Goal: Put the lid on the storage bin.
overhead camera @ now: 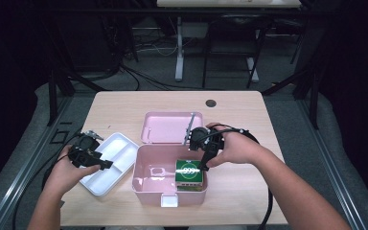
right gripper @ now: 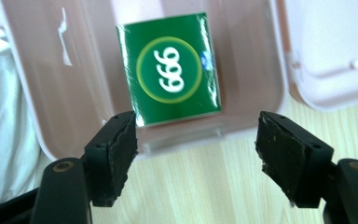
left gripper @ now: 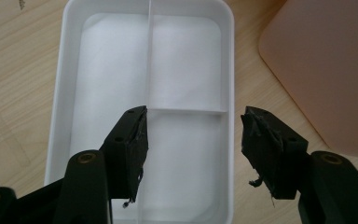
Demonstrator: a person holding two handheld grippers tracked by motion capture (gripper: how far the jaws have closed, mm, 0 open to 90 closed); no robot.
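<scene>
A pink box (overhead camera: 143,179) stands open at the front middle of the table, its lid (overhead camera: 170,127) laid back behind it. A green packet marked 999 (overhead camera: 189,172) lies flat in the box's right half. My right gripper (overhead camera: 204,164) hovers just above the packet's right edge, pointing down. In the right gripper view the open jaws of the right gripper (right gripper: 196,149) stand apart with nothing between them, and the green packet (right gripper: 170,70) lies beyond them. My left gripper (overhead camera: 106,164) is open over a white divided tray (overhead camera: 124,143). Its jaws (left gripper: 193,140) hang above the empty tray (left gripper: 60,93).
The pink box's side (left gripper: 326,70) lies right beside the white tray. A small dark round hole (overhead camera: 211,103) sits near the table's far edge. Cables trail from both grippers off the front. Bare wood lies at the far left and right of the table.
</scene>
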